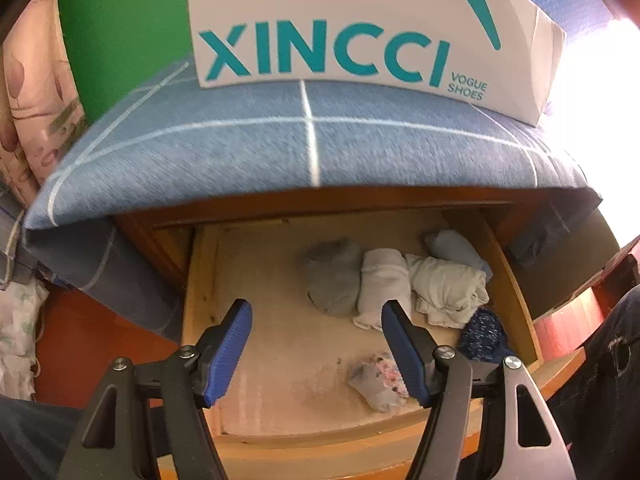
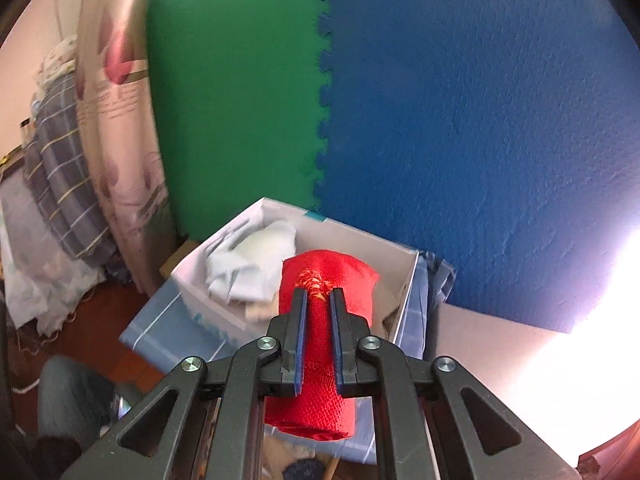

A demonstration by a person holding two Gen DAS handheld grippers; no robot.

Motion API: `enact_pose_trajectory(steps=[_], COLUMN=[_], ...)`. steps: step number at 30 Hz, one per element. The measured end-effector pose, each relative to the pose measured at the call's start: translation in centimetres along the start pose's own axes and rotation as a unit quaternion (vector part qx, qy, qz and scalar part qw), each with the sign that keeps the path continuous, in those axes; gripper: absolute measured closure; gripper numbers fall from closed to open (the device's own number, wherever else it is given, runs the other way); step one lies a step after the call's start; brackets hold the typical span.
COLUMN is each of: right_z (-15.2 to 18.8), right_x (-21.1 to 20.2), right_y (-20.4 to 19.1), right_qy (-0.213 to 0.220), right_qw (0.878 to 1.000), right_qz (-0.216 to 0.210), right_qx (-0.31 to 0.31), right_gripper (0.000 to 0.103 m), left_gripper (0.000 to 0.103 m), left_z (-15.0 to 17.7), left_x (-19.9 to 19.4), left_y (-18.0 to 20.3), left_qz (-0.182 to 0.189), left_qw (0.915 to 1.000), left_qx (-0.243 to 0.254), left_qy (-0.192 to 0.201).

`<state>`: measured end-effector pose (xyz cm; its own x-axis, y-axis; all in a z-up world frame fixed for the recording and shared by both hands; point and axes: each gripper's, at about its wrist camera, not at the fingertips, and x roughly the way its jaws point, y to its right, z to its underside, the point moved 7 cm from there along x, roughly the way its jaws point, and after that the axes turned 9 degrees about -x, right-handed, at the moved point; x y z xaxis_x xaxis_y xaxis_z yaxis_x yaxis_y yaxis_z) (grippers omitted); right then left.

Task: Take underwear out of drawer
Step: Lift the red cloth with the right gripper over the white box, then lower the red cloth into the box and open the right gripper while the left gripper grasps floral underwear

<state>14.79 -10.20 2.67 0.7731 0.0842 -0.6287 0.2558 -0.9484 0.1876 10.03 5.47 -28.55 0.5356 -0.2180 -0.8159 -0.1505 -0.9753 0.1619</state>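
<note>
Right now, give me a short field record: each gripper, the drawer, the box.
left gripper: jaws open, empty, above the drawer
right gripper: jaws shut on red rolled garment, above the box
drawer: open; grey, white, cream, light blue, navy and floral pieces inside
white box: open, pale garments inside

A home bedroom: wooden drawer (image 1: 200, 280) of folded clothes, floral curtain (image 2: 120, 140), piled bedding (image 2: 52, 184)

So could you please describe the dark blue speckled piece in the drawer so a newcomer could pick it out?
Look in the open wooden drawer under the blue checked cloth. At its right side lies the dark blue bundle with white flecks; its neighbours are all pale.
</note>
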Motion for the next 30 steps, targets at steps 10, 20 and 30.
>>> enact_pose_trajectory(steps=[10, 20, 30], right_z=[-2.2, -2.7, -2.9], right_x=[6.3, 10.3, 12.2], right_y=[1.4, 1.8, 2.4], right_qy=[-0.022, -0.029, -0.027], right_qw=[0.999, 0.999, 0.999], right_qz=[0.021, 0.027, 0.019], right_qx=[0.026, 0.036, 0.04], right_gripper=[0.094, 0.094, 0.094], left_gripper=[0.034, 0.034, 0.034], left_z=[1.1, 2.4, 4.0], left_x=[2.2, 3.8, 4.8], left_y=[0.4, 1.6, 3.2], left_qz=[0.018, 0.02, 0.028], left_qw=[0.9985, 0.9968, 0.9929], left_qx=[-0.022, -0.009, 0.001], left_qy=[-0.047, -0.077, -0.116])
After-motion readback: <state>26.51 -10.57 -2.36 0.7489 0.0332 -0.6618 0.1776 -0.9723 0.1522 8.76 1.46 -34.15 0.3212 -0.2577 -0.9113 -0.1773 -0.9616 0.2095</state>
